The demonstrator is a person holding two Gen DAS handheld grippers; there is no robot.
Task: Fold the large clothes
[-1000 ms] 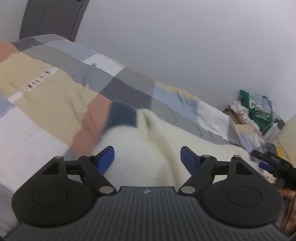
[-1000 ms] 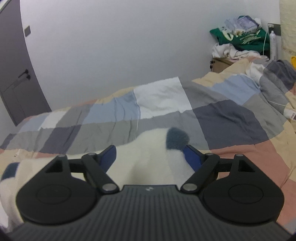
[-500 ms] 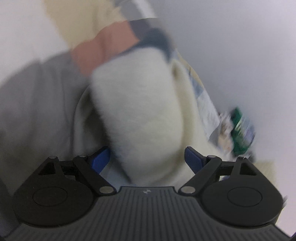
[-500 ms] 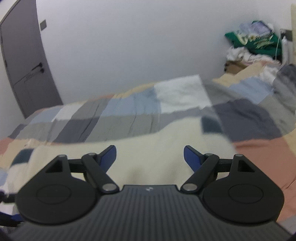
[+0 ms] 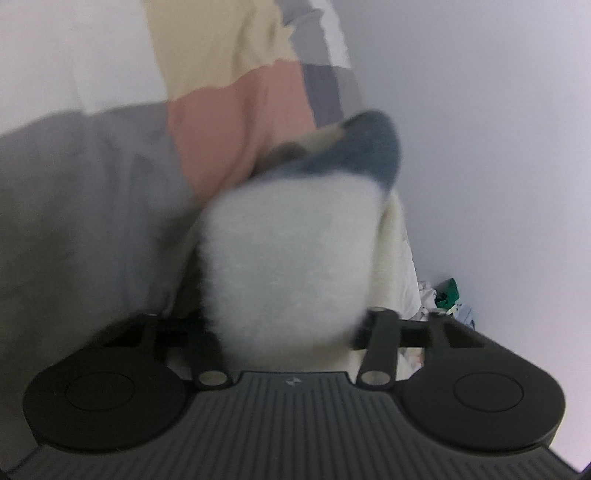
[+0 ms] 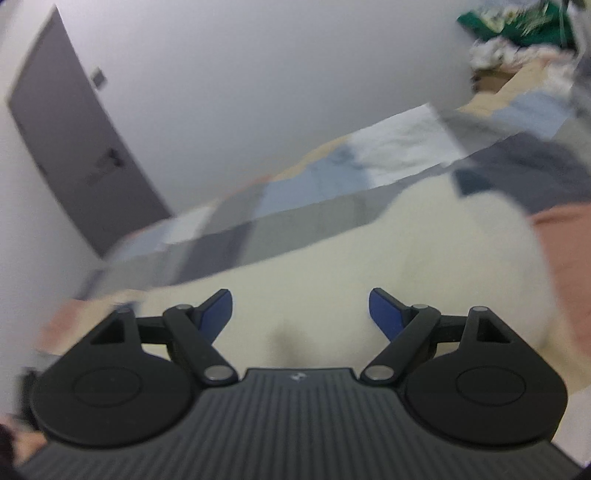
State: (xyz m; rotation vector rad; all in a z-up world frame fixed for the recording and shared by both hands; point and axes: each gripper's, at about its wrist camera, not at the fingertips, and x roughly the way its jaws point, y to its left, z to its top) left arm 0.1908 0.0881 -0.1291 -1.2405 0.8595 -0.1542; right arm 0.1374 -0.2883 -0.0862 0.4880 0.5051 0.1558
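A bed (image 6: 436, 129) with a patchwork cover in grey, blue, white, peach and pink ran back to a plain white wall, with open cover beyond the garment. A cream fleece garment (image 6: 332, 266) lay spread across it, one sleeve (image 5: 291, 254) with a dark blue cuff (image 5: 358, 151). That sleeve filled the space between the left gripper's (image 5: 288, 325) fingers, which were closing on it; their tips were hidden behind the fleece. The right gripper (image 6: 301, 314) hovered over the garment with its blue-tipped fingers wide apart and nothing pinched. A grey door (image 6: 74, 147) stood at the left. A heap of clothes (image 6: 517, 29) sat blurred in the far corner, cut off by the picture edge.
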